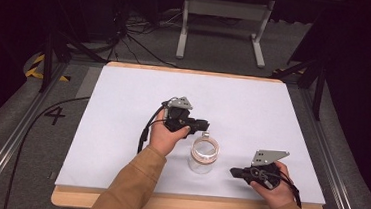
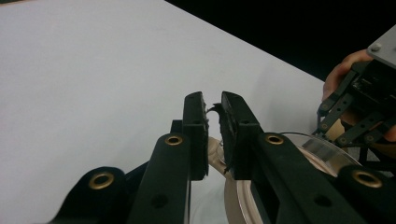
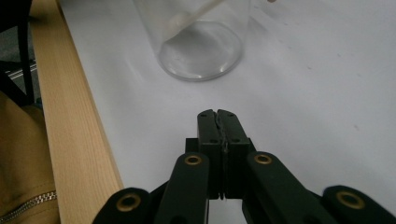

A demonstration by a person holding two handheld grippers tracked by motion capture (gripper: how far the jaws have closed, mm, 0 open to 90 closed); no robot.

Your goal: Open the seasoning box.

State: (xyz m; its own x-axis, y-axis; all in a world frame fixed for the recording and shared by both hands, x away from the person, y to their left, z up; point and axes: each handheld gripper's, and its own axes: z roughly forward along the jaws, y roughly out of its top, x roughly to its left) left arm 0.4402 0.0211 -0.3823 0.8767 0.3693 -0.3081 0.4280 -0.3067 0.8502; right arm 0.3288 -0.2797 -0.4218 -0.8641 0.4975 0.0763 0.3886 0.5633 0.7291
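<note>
Glass jar point(image 1: 203, 156): clear, upright, open at the top, standing on the white sheet point(image 1: 121, 129) toward the near edge of the desk point(image 1: 188, 205), between the two hands. In the high view we note a pale ring around its mouth. In the right gripper view the jar point(image 3: 201, 42) shows its round base on the sheet and a pale slim stick point(image 3: 196, 13) leaning inside it.

Left gripper point(image 1: 203, 126): held just above and beside the far-left rim of the jar, pointing to the right. In the left gripper view its jaws stand a narrow gap apart around something small and dark at their tips point(image 2: 215, 109); we cannot make out what it is, nor whether it is truly pinched, so we leave this gripper's state undecided. Below the jaws lies the jar's rim point(image 2: 322, 149).

Right gripper point(image 1: 234, 172): resting low near the sheet's front edge, just right of the jar and apart from it, pointing left toward it. In the right gripper view its jaws point(image 3: 217, 122) are pressed together with nothing between them.

Hands: left hand point(image 1: 167, 135) and right hand point(image 1: 272, 184), each wrapped around its gripper, tan sleeves point(image 1: 127, 185) entering from below.

Surroundings: wooden desk edge point(image 3: 70, 130) beside the sheet; a floor mark "4" point(image 1: 55, 115) left of the desk; a grey metal stand point(image 1: 224, 22) beyond it.
</note>
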